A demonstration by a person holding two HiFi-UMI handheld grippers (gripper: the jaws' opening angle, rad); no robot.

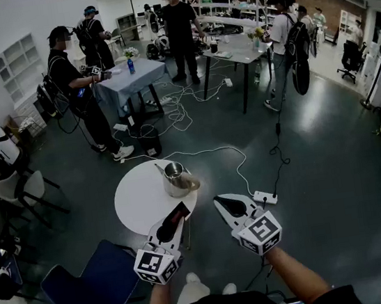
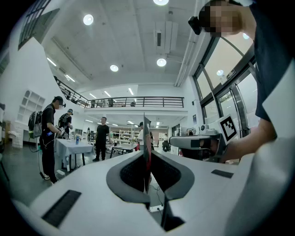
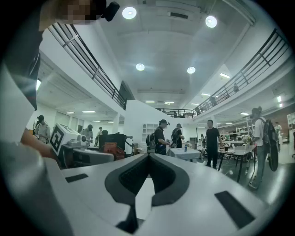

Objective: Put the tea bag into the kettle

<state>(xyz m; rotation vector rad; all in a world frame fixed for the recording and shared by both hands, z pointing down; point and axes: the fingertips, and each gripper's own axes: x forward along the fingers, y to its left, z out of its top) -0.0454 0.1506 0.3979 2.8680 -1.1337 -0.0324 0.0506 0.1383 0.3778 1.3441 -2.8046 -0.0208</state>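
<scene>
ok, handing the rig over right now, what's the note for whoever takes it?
Left gripper: jaws shut on the tea bag, held over the near edge of the round table.
Right gripper: jaws shut, empty, just off the table's near right.
Kettle: on the table, ahead of both grippers, neither touching it.
Done: tea bag in grip.
Left: carry it over the kettle and drop it in.

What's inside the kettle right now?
The kettle looks open; nothing shows inside from the head view, though its wall hides the bottom. The tea bag is clamped in the left claw.
</scene>
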